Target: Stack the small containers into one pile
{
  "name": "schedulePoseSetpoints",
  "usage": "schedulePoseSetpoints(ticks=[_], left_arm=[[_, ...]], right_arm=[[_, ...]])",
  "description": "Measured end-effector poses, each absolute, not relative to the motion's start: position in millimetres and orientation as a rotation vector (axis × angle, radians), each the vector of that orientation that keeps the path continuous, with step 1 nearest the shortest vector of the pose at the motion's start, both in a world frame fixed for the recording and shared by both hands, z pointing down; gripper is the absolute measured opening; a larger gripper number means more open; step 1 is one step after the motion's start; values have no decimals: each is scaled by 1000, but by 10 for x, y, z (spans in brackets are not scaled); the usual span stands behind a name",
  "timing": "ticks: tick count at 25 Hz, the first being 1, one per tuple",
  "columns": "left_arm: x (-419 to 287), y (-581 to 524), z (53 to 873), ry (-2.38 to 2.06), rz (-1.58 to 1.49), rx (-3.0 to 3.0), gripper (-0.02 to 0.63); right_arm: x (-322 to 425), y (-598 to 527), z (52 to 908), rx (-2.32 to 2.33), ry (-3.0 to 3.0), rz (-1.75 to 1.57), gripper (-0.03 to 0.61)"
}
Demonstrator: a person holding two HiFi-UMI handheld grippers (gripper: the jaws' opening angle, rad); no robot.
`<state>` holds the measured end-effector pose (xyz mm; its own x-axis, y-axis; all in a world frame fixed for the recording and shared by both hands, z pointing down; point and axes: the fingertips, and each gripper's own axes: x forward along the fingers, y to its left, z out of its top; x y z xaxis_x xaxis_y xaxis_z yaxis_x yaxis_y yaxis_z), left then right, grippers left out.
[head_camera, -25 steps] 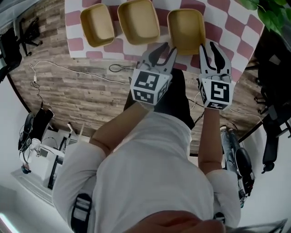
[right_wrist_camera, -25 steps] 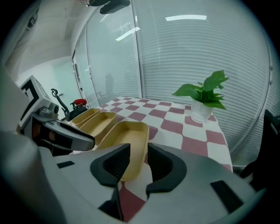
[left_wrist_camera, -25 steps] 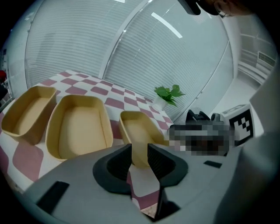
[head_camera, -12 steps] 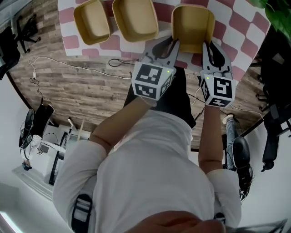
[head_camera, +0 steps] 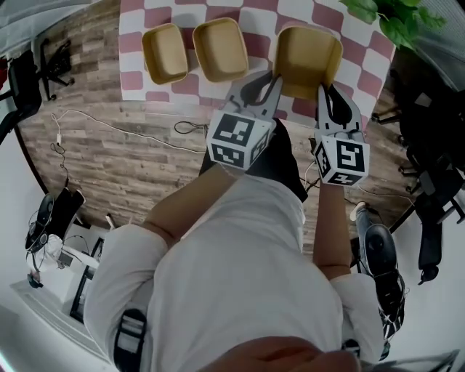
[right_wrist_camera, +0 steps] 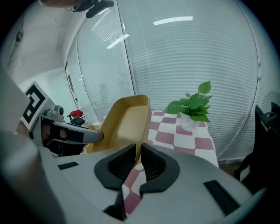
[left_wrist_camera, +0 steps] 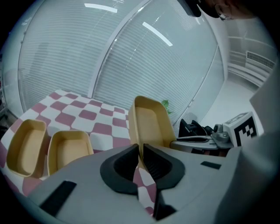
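Three tan containers are in the head view. Two rest side by side on the checkered cloth: one at the left [head_camera: 165, 52], one in the middle [head_camera: 219, 48]. The third tan container [head_camera: 306, 59] is lifted off the cloth and held by both grippers. My left gripper [head_camera: 275, 77] is shut on its near-left rim, and my right gripper [head_camera: 320, 90] is shut on its near-right rim. In the left gripper view the held container [left_wrist_camera: 148, 121] stands tilted above the jaws, with the two resting containers [left_wrist_camera: 26, 146] [left_wrist_camera: 68, 148] at the left. The right gripper view shows the held container [right_wrist_camera: 127, 122] above the shut jaws.
A pink-and-white checkered cloth [head_camera: 254, 22] covers the far part of the wooden table [head_camera: 123, 152]. A potted green plant [head_camera: 385, 18] stands at the far right; it also shows in the right gripper view as the plant [right_wrist_camera: 194, 107]. Cables [head_camera: 102, 116] lie on the wood. Office chairs stand around the table.
Both grippers closed on the right container's near rim and raised it off the cloth. The other two containers have not moved on the cloth; the view has shifted.
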<state>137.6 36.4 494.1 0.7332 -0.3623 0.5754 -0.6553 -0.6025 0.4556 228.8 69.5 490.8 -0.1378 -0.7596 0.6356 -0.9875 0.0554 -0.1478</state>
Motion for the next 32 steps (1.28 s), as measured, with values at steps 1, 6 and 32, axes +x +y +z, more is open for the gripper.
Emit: schedulePoseSetpoints(ticks=[1,6,32], left_arm=[[1386,346,4837,-764,559,2282,60],[1379,309,4382,-763,522,2342,60],[38,37,3920,-1164,439,2243,60]], right_arm=[[2298,682,4808,1764,-1958,790,60],[2290,662,4334,1820,-1980,759,57],[1026,121,3912,1531,-2275,710,54]])
